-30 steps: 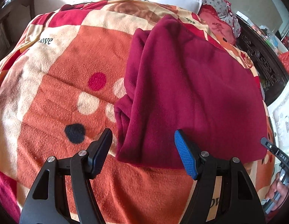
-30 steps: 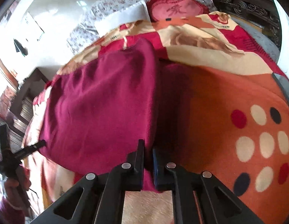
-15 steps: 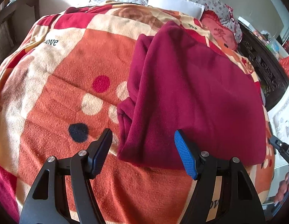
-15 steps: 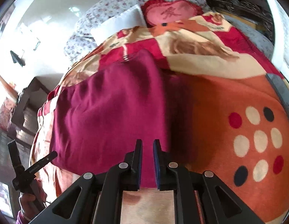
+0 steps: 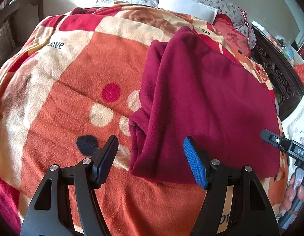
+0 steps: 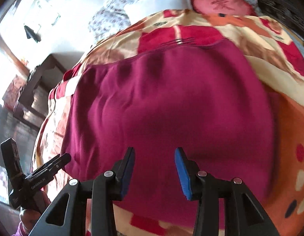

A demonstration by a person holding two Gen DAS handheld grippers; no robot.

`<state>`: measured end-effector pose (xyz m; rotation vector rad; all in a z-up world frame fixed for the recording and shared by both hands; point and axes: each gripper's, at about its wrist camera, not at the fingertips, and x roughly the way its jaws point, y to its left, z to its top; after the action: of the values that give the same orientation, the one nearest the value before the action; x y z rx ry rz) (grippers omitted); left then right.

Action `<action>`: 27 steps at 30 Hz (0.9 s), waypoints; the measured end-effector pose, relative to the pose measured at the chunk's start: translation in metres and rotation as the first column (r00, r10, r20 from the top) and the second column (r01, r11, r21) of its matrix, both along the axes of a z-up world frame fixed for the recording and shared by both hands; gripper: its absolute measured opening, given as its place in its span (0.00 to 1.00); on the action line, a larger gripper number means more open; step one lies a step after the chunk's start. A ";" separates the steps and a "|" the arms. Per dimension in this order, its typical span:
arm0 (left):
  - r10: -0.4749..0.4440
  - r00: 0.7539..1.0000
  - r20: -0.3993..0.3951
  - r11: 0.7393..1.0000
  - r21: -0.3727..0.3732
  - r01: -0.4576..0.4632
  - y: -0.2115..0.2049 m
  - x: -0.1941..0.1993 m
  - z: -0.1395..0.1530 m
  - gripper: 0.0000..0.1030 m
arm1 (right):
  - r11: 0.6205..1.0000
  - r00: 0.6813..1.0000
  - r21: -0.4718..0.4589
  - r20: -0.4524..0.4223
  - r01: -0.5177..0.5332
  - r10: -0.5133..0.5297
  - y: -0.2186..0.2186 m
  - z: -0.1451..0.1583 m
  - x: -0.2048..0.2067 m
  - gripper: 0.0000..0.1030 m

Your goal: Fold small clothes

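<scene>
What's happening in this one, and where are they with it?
A person with a handheld gripper in each hand is folding a dark red fleece garment on a bed covered by an orange patterned blanket. The garment lies folded over, its left edge bunched. The left gripper hangs open over the garment's near left corner, gripping nothing. The right gripper is opening above the cloth, with nothing pinched between its pads.
</scene>
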<state>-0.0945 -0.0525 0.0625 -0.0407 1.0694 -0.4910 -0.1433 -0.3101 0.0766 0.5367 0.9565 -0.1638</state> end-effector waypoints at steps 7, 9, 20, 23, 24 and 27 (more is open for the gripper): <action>0.001 1.000 -0.017 1.000 -0.006 -0.001 -0.003 0.006 -0.007 0.67 | 0.997 0.998 -0.040 -0.030 -0.059 0.057 0.017 -0.013 0.035 0.40; 0.002 1.000 -0.023 1.000 -0.012 -0.002 -0.004 0.007 -0.009 0.67 | 0.996 0.997 -0.063 -0.045 -0.068 0.065 0.020 -0.017 0.042 0.41; 0.005 0.999 -0.052 0.998 -0.057 -0.008 0.004 0.009 -0.016 0.67 | 0.990 0.990 -0.011 -0.010 -0.138 0.138 0.042 0.005 0.083 0.44; 0.001 0.998 -0.060 0.998 -0.070 -0.005 0.009 0.008 -0.017 0.67 | 0.988 0.988 0.030 -0.029 -0.153 0.154 0.048 0.001 0.107 0.44; 0.000 0.998 -0.062 0.997 -0.074 -0.004 0.011 0.008 -0.017 0.67 | 0.987 0.986 0.038 -0.037 -0.158 0.160 0.050 -0.001 0.115 0.44; -0.004 0.998 -0.067 0.997 -0.083 -0.001 0.015 0.008 -0.017 0.67 | 0.985 0.984 0.028 -0.051 -0.172 0.173 0.060 -0.001 0.130 0.44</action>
<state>-0.0870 -0.0377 0.0459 -0.1301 1.1147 -0.5384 -0.0136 -0.2505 0.0753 0.4703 1.0534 -0.0112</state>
